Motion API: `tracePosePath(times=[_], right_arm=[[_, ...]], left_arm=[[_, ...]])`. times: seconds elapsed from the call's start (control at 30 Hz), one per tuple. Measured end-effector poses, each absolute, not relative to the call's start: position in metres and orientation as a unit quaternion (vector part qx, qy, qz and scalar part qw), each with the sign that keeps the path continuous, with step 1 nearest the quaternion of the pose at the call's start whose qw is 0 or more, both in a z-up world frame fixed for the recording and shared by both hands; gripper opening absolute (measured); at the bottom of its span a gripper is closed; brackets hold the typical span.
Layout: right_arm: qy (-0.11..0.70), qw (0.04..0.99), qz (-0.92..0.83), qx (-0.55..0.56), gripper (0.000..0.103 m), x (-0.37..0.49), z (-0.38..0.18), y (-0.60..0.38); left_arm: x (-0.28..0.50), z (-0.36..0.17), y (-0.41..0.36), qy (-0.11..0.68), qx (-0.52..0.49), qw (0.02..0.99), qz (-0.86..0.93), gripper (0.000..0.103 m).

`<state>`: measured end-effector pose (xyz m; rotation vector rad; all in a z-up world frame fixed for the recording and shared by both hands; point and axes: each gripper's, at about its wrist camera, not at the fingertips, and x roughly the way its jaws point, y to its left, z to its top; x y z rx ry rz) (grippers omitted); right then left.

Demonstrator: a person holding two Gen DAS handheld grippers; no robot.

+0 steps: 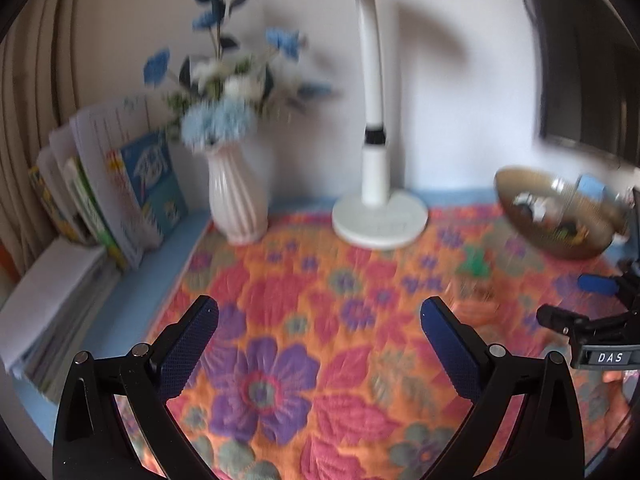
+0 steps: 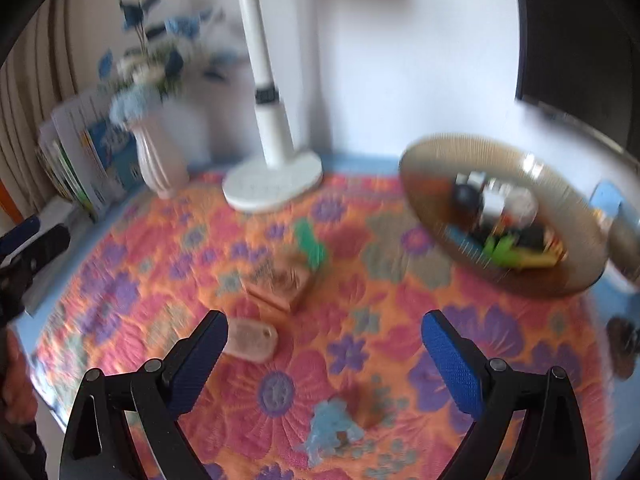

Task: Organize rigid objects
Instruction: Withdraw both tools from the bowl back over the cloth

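My right gripper (image 2: 324, 330) is open and empty above the flowered cloth. A light blue figure (image 2: 332, 428) lies just below and between its fingers. A pale pink oval piece (image 2: 252, 338) lies beside its left finger. A wooden block (image 2: 278, 280) and a green piece (image 2: 310, 242) lie further ahead. An amber glass bowl (image 2: 436, 184) at the right holds several small objects. My left gripper (image 1: 320, 318) is open and empty over bare cloth; the bowl (image 1: 516, 184) and green piece (image 1: 474, 262) show far right in its view.
A white lamp base (image 2: 272, 186) and a white ribbed vase (image 2: 160, 164) with blue flowers stand at the back. Books (image 1: 120, 192) lean at the back left. A dark screen (image 1: 592, 60) hangs at the right. Both views are motion-blurred.
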<state>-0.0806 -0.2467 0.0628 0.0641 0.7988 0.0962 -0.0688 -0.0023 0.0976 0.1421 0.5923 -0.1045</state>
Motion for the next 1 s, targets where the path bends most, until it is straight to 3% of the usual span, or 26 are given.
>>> tracePosePath(times=[0.37, 1.0], right_arm=[[0.392, 0.920, -0.006, 0.014, 0.097, -0.073, 0.030, -0.251], [0.434, 0.899, -0.041, 0.036, 0.097, -0.060, 0.015, -0.264]], left_arm=[[-0.036, 0.034, 0.004, 0.349, 0.035, 0.935, -0.046, 0.101], [-0.020, 0.018, 0.011, 0.409, 0.006, 0.912, -0.037, 0.101]])
